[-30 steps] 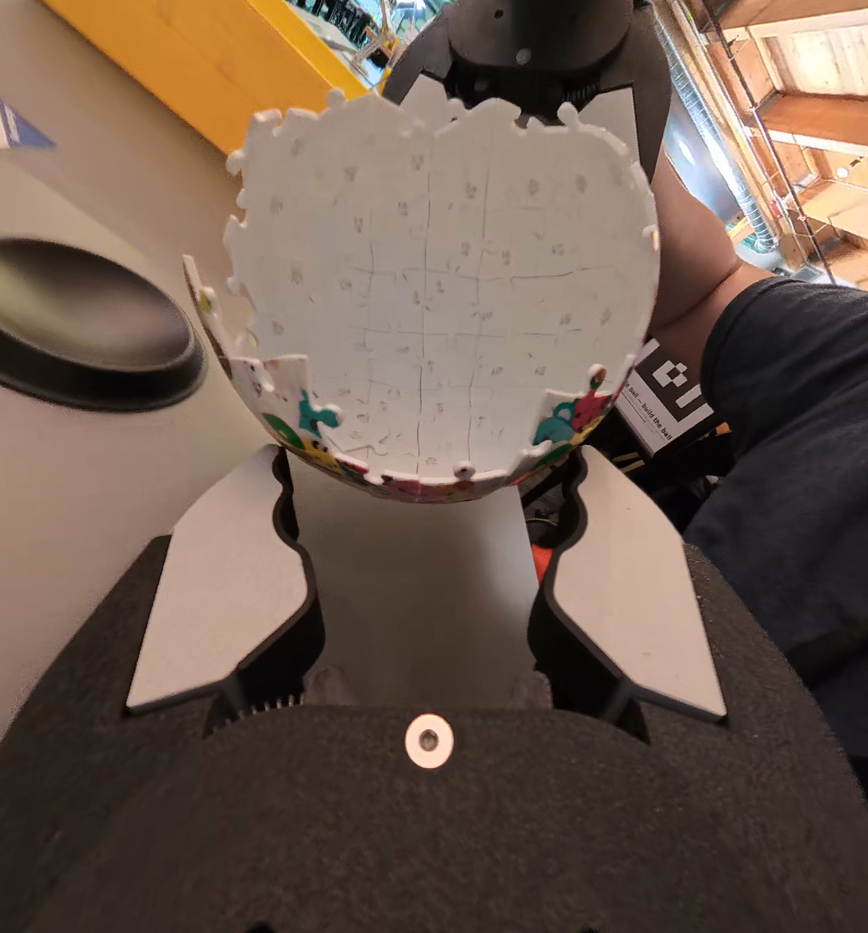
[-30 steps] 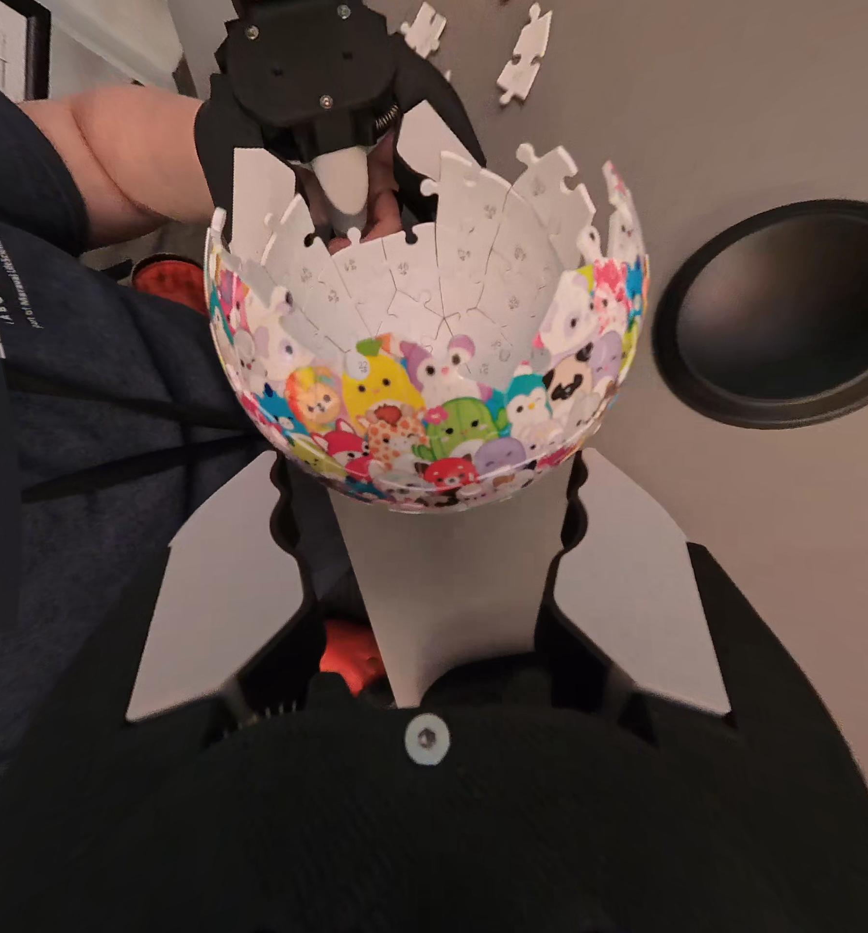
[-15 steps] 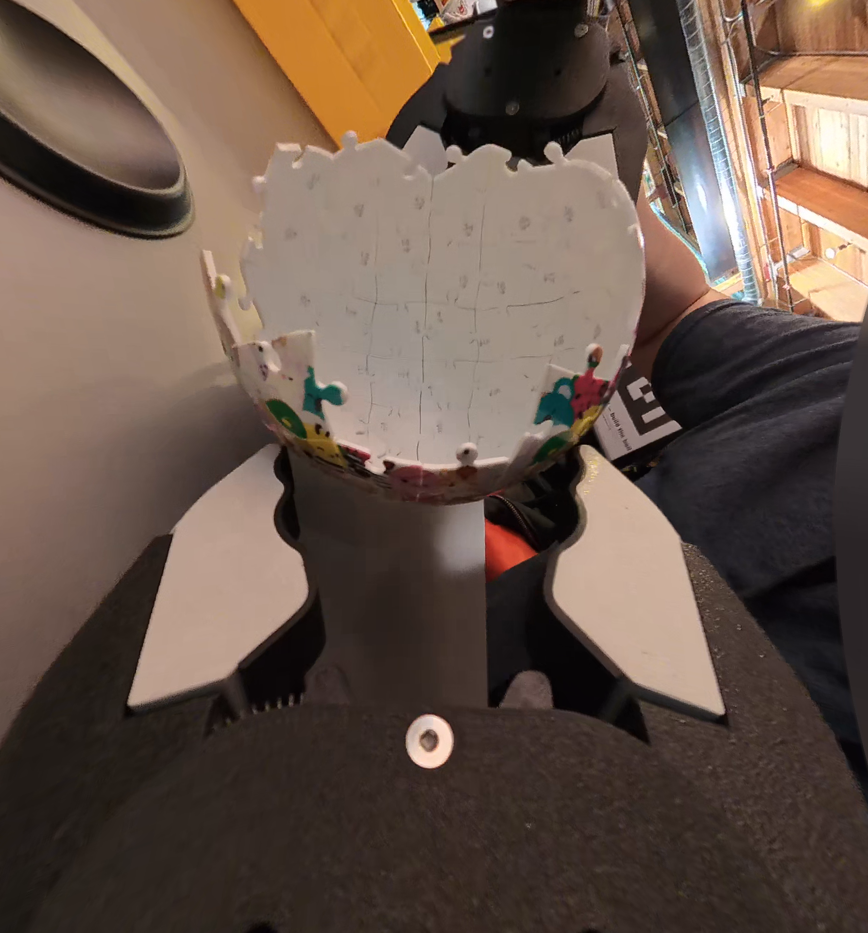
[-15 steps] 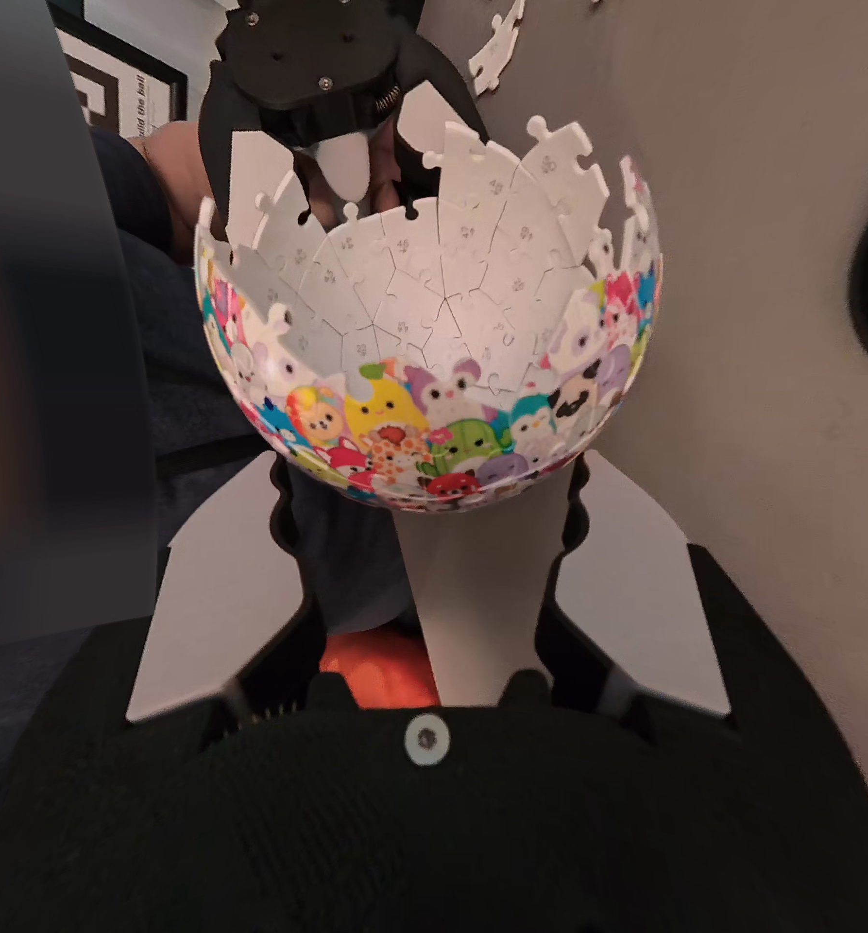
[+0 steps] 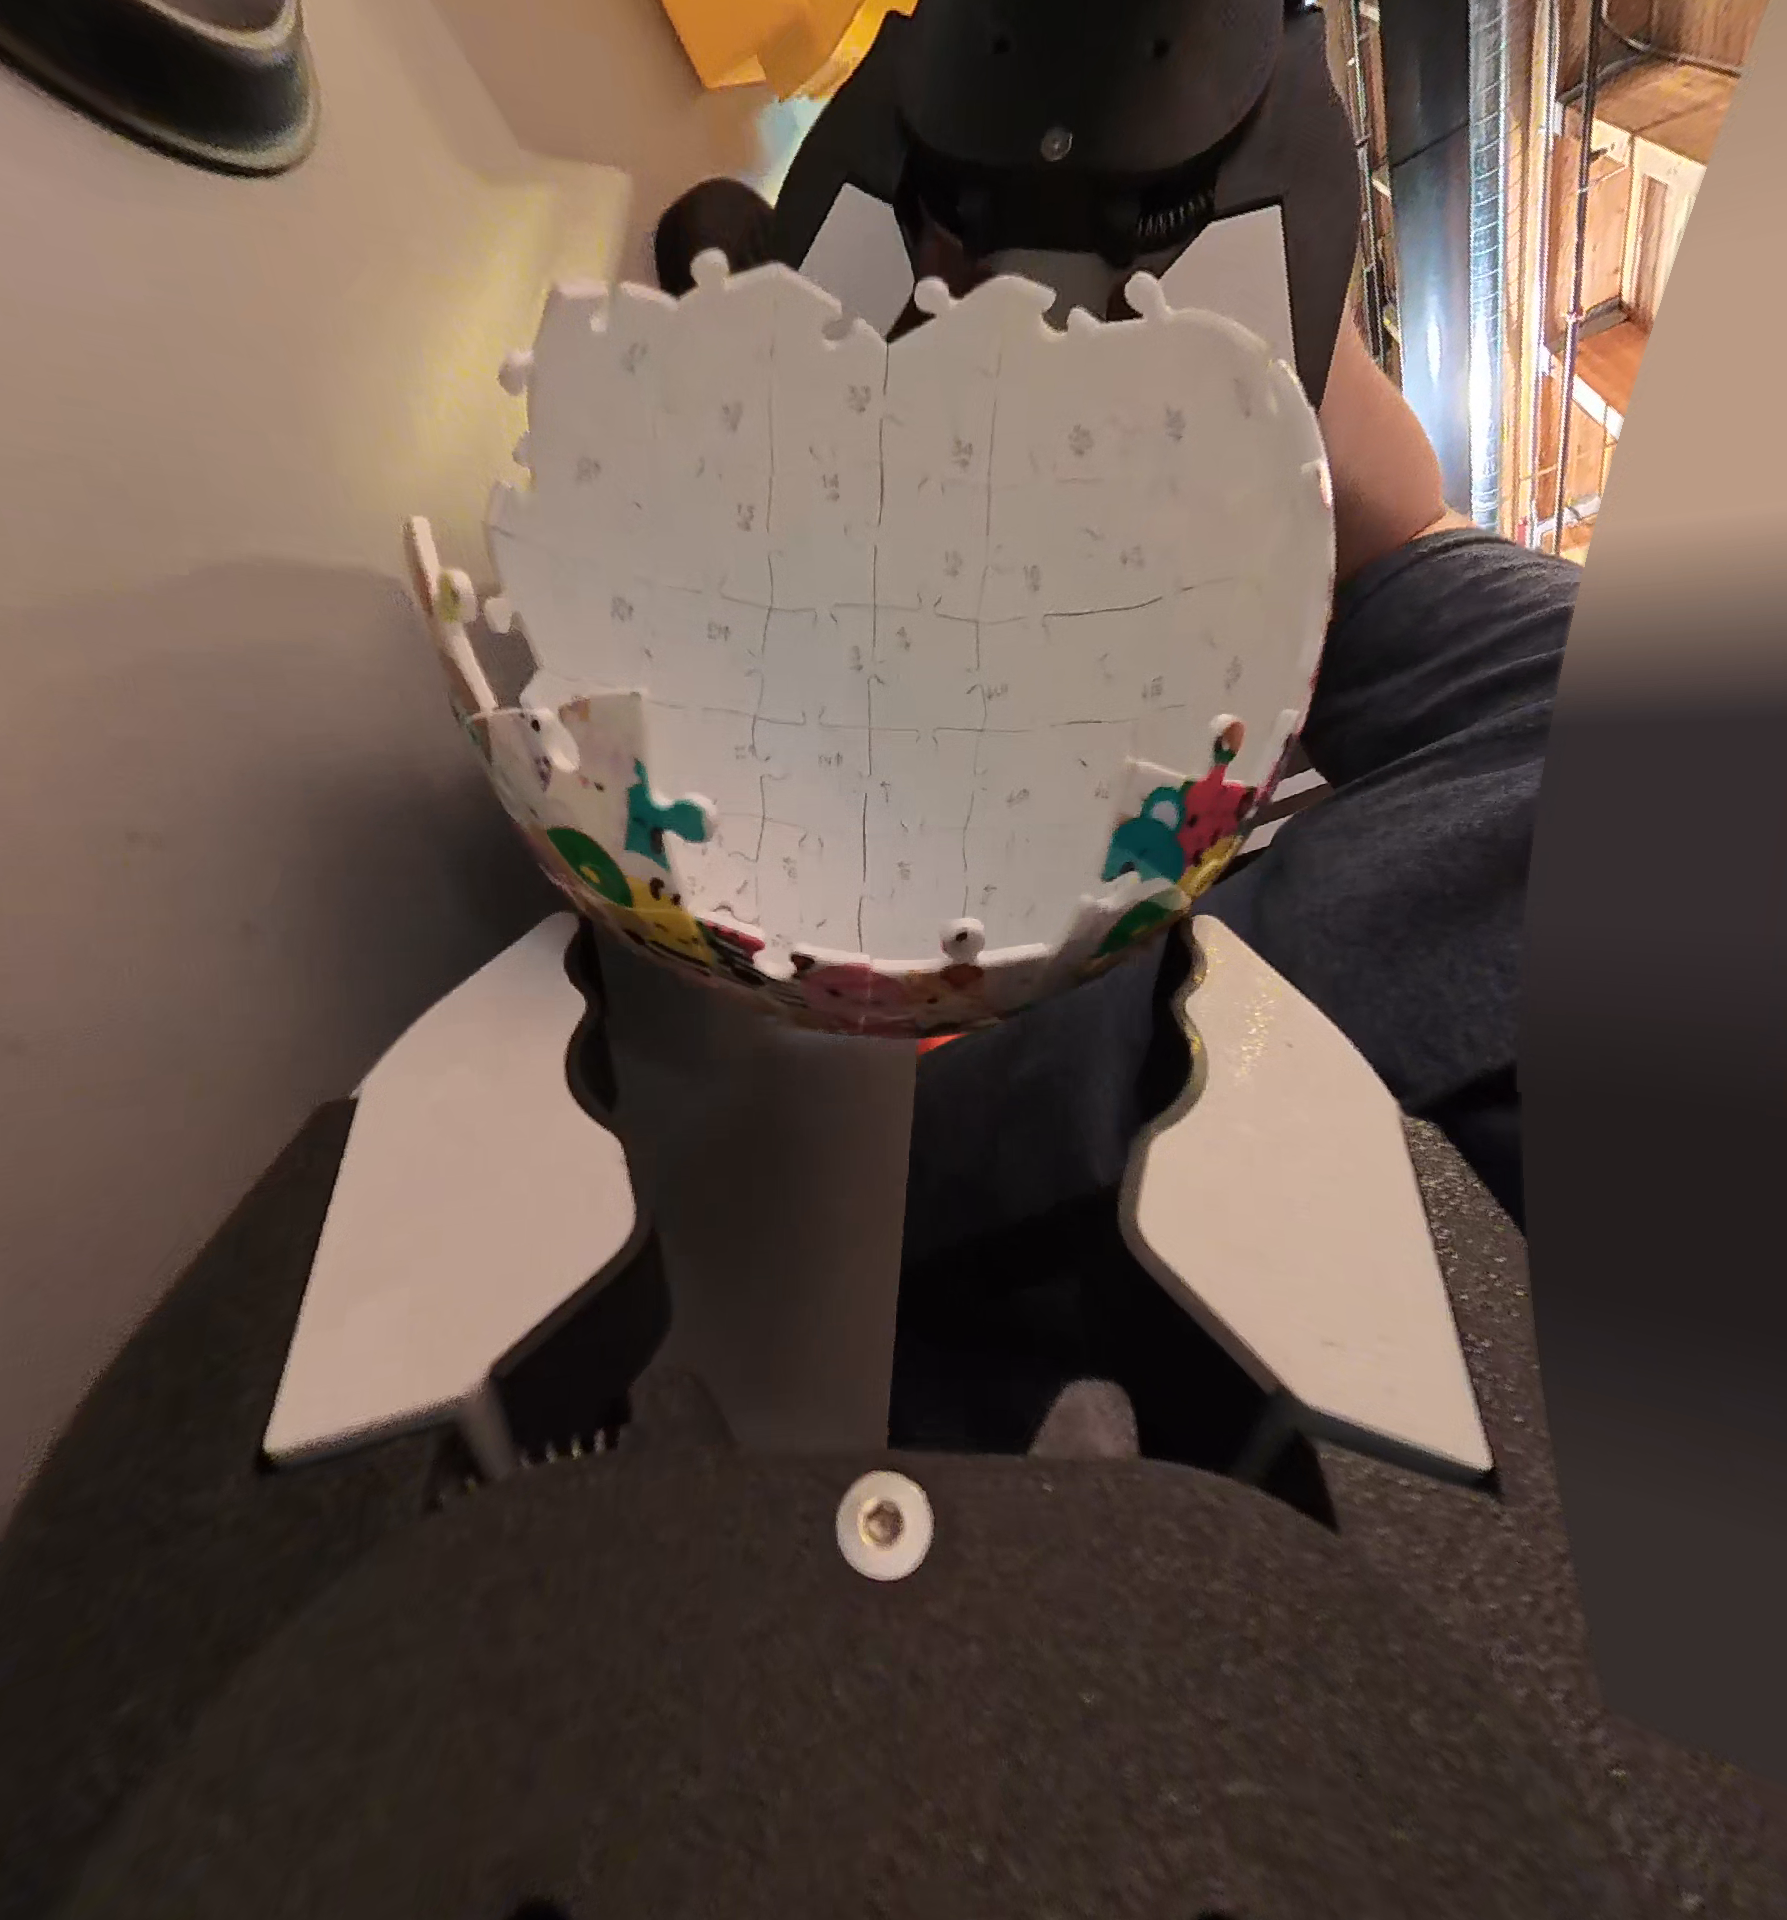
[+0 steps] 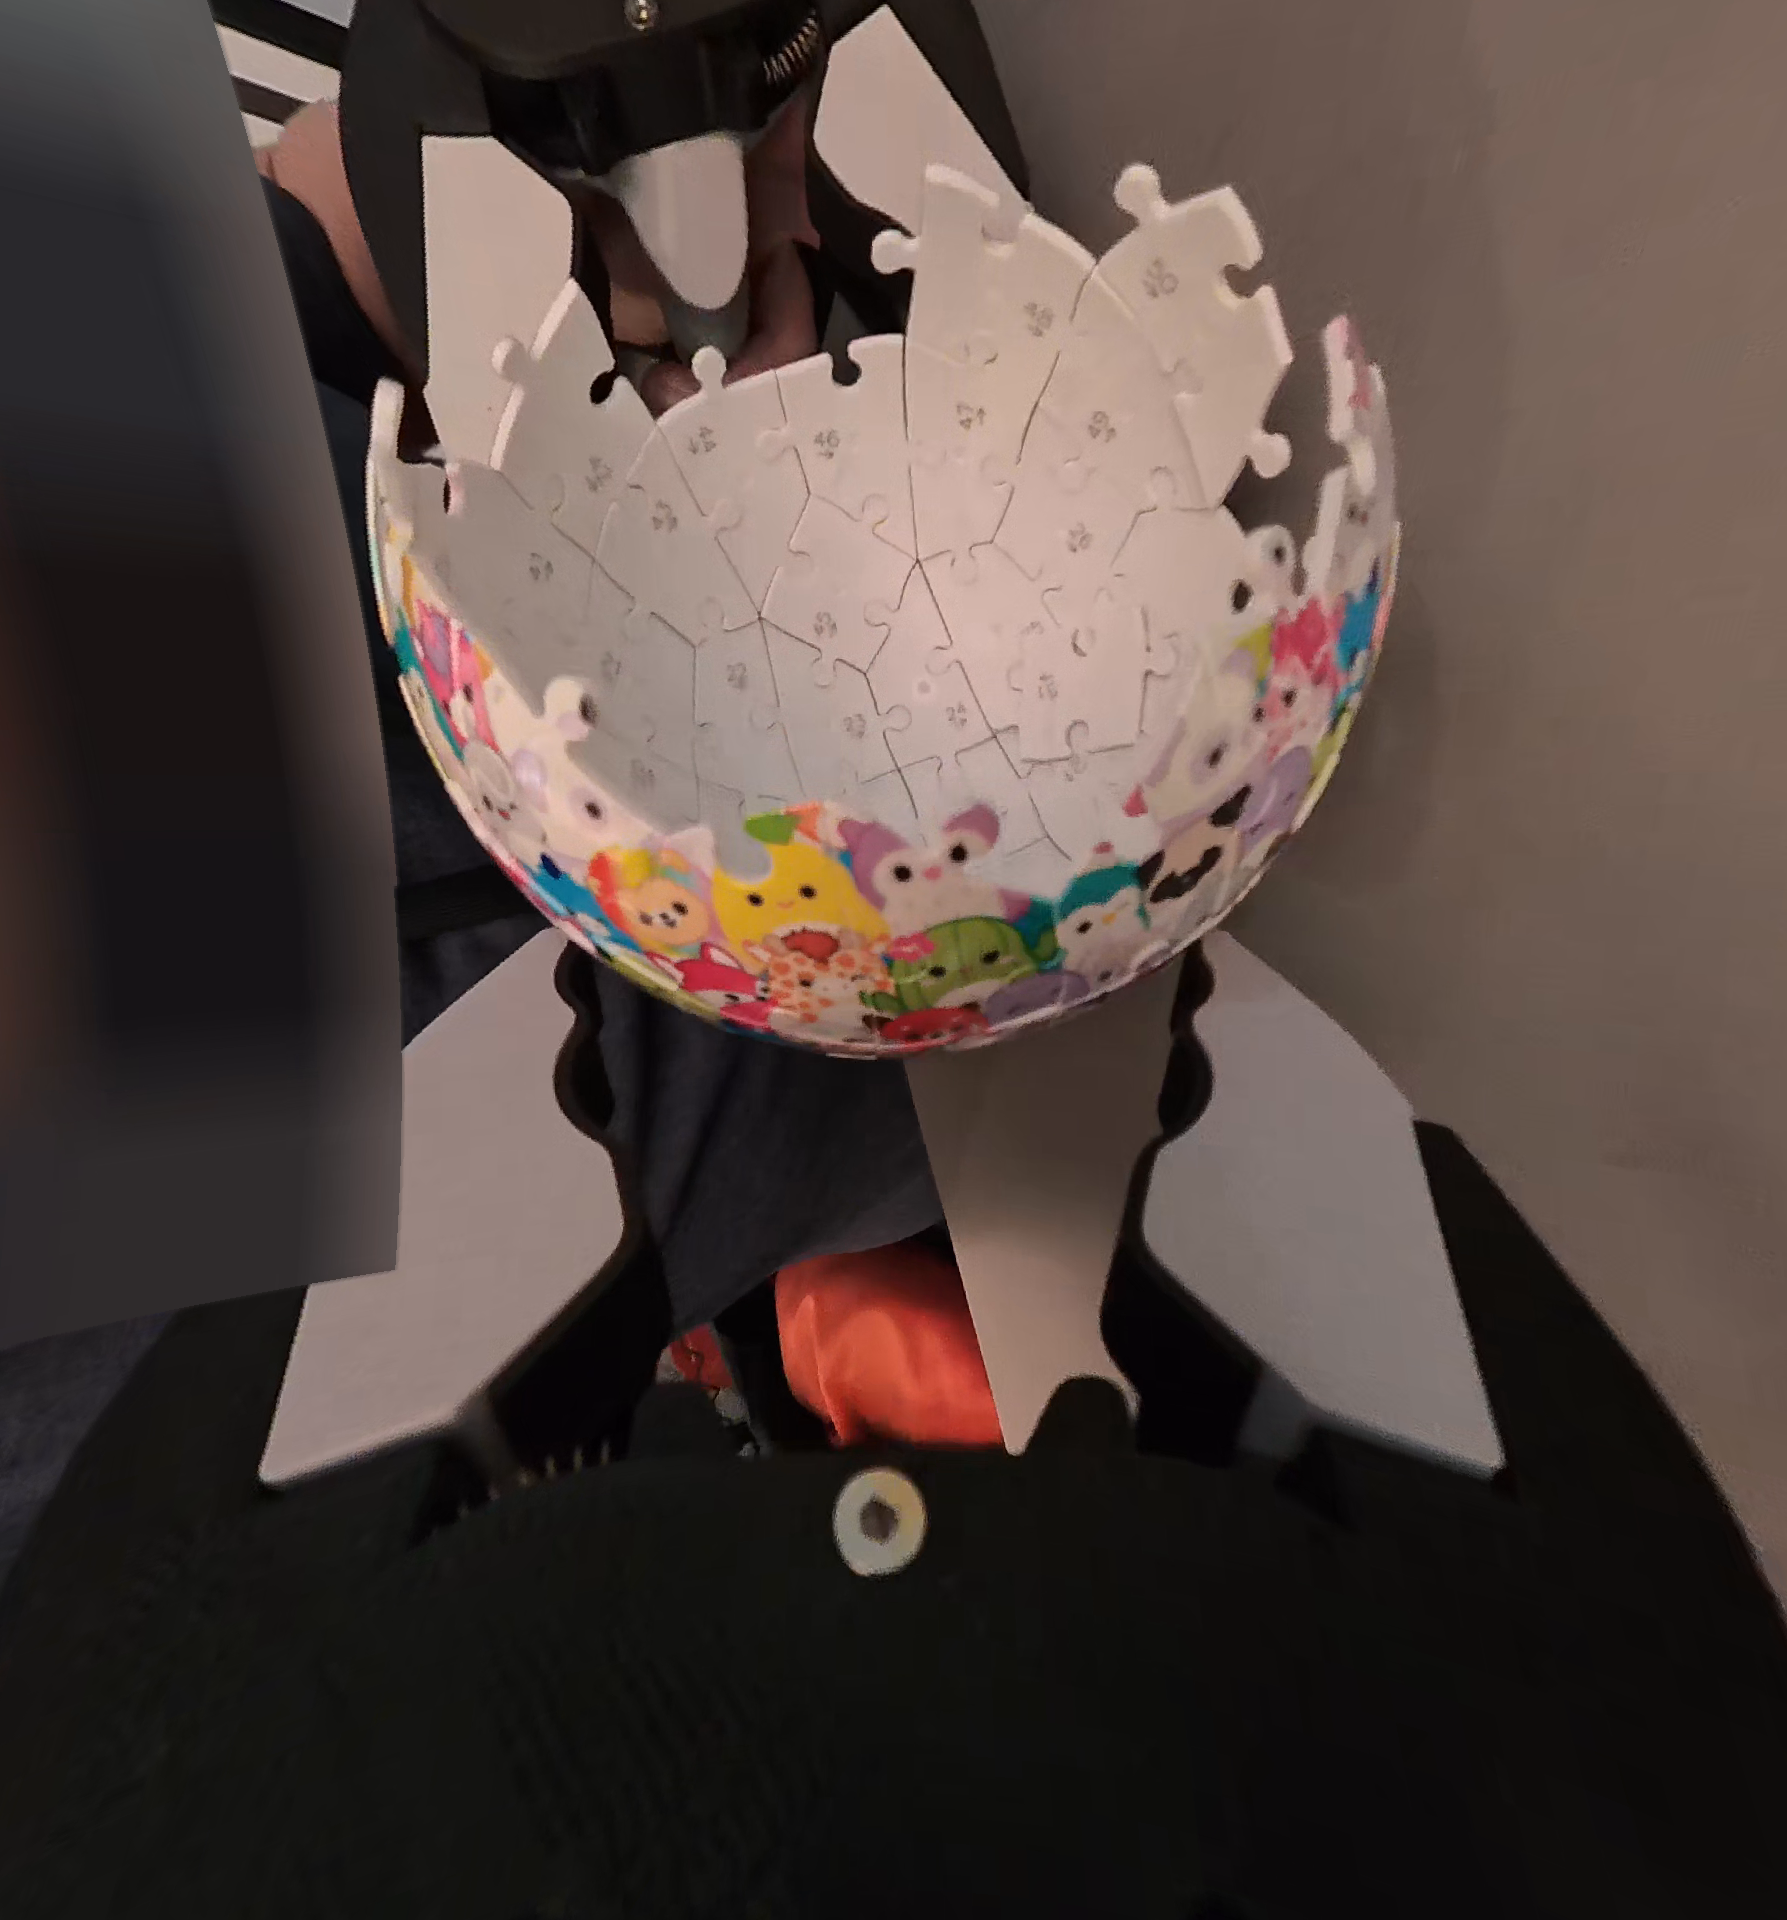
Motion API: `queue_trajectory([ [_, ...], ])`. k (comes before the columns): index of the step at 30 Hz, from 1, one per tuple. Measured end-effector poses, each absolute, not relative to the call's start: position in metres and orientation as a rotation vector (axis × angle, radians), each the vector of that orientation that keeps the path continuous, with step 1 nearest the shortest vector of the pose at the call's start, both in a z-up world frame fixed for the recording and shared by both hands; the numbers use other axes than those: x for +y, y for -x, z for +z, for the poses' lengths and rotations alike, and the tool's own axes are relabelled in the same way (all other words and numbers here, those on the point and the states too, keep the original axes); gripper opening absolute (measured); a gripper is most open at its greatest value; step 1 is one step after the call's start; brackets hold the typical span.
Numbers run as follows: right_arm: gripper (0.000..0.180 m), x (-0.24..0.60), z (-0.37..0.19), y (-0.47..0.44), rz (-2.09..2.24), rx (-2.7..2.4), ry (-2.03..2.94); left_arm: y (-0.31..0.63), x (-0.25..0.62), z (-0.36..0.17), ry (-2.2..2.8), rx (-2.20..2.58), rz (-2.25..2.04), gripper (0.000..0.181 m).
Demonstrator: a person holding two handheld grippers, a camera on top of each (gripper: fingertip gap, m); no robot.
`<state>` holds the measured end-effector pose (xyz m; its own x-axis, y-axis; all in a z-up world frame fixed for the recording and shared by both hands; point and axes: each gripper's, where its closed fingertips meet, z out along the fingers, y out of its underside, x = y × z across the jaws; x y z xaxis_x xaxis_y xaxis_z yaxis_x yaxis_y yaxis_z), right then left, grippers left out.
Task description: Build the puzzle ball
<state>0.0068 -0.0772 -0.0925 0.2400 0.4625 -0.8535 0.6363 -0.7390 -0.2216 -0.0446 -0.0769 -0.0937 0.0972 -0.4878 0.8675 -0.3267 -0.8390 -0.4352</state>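
The half-built puzzle ball (image 5: 899, 644) fills mid-frame — the left gripper (image 5: 884, 966) and right gripper (image 6: 873, 997) each clamp it from opposite ends. Small grey marks dot its white inside, too faint to read; a black dish (image 5: 172, 83) sits upper left.

The only writing in view is on the puzzle ball (image 5: 910, 644): small grey printed marks, one on the white inner face of each piece. In the left wrist view they look like short numbers scattered over the shell (too small and blurred to make out with certainty). In the right wrist view the same marks dot the white inside of the puzzle ball (image 6: 868, 582), again faint and soft-edged. The colourful outer side carries cartoon figures only, with no lettering that can be made out.
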Motion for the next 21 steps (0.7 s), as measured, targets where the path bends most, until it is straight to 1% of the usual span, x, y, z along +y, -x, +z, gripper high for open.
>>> queue_trajectory([
  [10,0.106,-0.0851,-0.0925,-0.0042,-1.507,1.036,-2.228,0.0498,-0.0833,-0.0923,2.312,0.848,-1.898,0.1],
  [21,0.105,-0.083,-0.0928,-0.0049,-1.536,1.083,-2.202,0.0509,-0.0759,-0.0898,2.312,0.883,-1.854,0.1],
])
